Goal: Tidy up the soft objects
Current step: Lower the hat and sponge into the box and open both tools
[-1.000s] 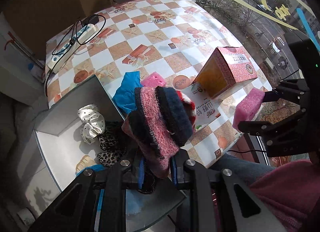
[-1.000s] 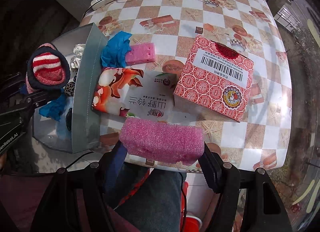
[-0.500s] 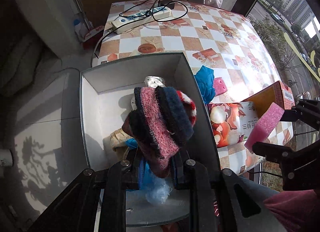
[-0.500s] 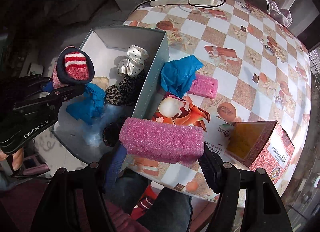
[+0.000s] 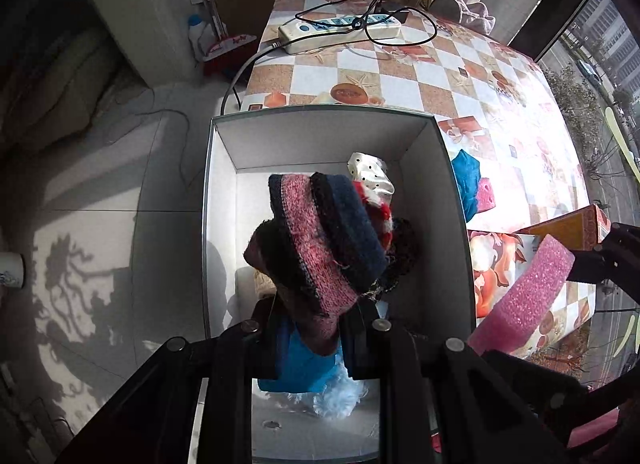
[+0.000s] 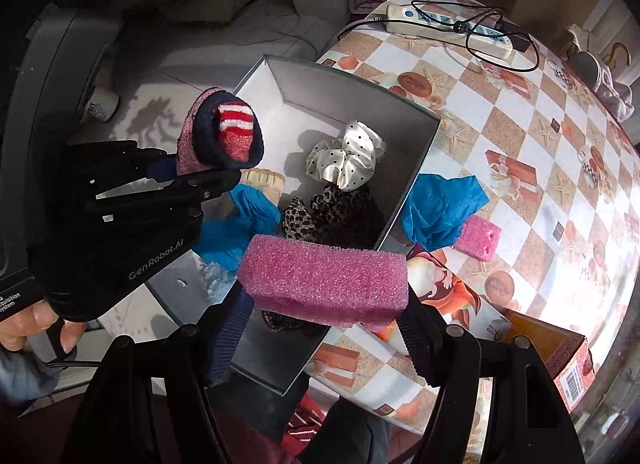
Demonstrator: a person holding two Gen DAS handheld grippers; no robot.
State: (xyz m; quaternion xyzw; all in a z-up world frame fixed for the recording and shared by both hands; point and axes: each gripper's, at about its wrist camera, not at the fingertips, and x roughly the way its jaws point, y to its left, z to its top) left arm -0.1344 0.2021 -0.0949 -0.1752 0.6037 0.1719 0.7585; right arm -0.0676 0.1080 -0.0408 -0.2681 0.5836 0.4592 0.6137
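Observation:
My left gripper (image 5: 308, 328) is shut on a rolled pink, navy and red-striped sock bundle (image 5: 320, 240) and holds it above the open grey box (image 5: 224, 200); the bundle also shows in the right wrist view (image 6: 224, 136). My right gripper (image 6: 328, 320) is shut on a long pink foam sponge (image 6: 324, 280), over the box's near right edge; the sponge also shows in the left wrist view (image 5: 528, 288). Inside the box lie a white dotted scrunchie (image 6: 344, 156), leopard-print scrunchies (image 6: 332, 212), a blue cloth (image 6: 244, 220) and a beige item (image 6: 264, 180).
On the checkered table (image 6: 520, 136) beside the box lie a blue cloth (image 6: 440, 208), a small pink sponge (image 6: 478, 238), a printed packet (image 6: 452, 296) and a red patterned carton (image 6: 568, 364). A white power strip (image 6: 448, 24) with a black cable lies at the far end.
Both grippers have swung left, from over the table to over the box. The sock bundle and the pink sponge stay gripped. The box now fills the middle of both views.

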